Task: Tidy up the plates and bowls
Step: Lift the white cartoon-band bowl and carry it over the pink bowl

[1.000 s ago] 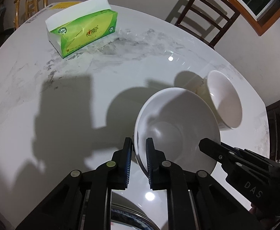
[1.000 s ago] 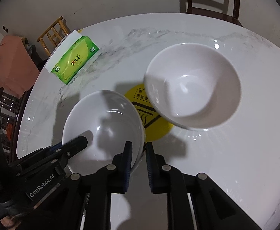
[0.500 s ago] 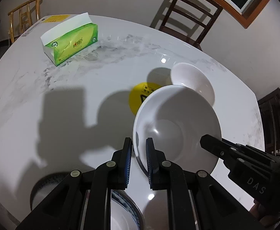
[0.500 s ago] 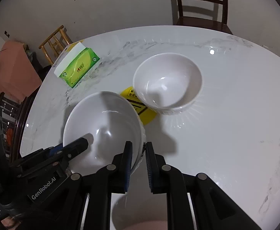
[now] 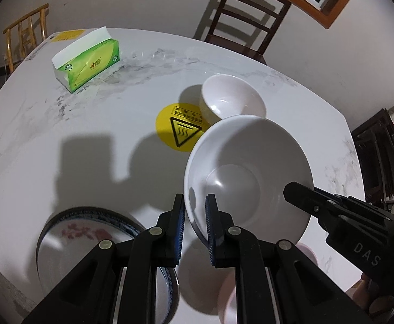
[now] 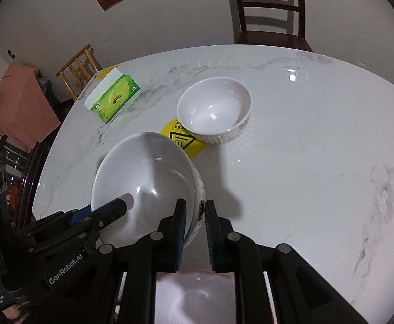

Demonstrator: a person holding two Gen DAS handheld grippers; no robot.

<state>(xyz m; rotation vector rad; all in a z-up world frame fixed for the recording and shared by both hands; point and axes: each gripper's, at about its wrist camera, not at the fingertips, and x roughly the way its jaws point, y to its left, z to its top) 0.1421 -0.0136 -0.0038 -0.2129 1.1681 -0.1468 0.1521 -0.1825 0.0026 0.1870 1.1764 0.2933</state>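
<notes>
Two grippers carry one white bowl above the marble table.

Left wrist view: the left gripper [image 5: 194, 222] angles steeply down, jaws narrow, pinching the near rim of the white bowl [image 5: 248, 172]; the bowl hangs tilted over the table [image 5: 62, 124], above a patterned plate [image 5: 70, 229].
Right wrist view: the right gripper [image 6: 194, 225] pinches the opposite rim [image 6: 197, 189]; a second white bowl [image 6: 214, 113] stands beyond, overlapping a yellow sticker [image 6: 182, 141].

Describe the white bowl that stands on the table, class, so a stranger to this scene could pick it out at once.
Start at the round marble table and find the yellow warning sticker near its middle. The bowl on the table stands at that sticker's edge, overlapping it. Unlike the other white bowl, which both tongs pinch by the rim and hold tilted above the table, it sits upright and nothing holds it.
</notes>
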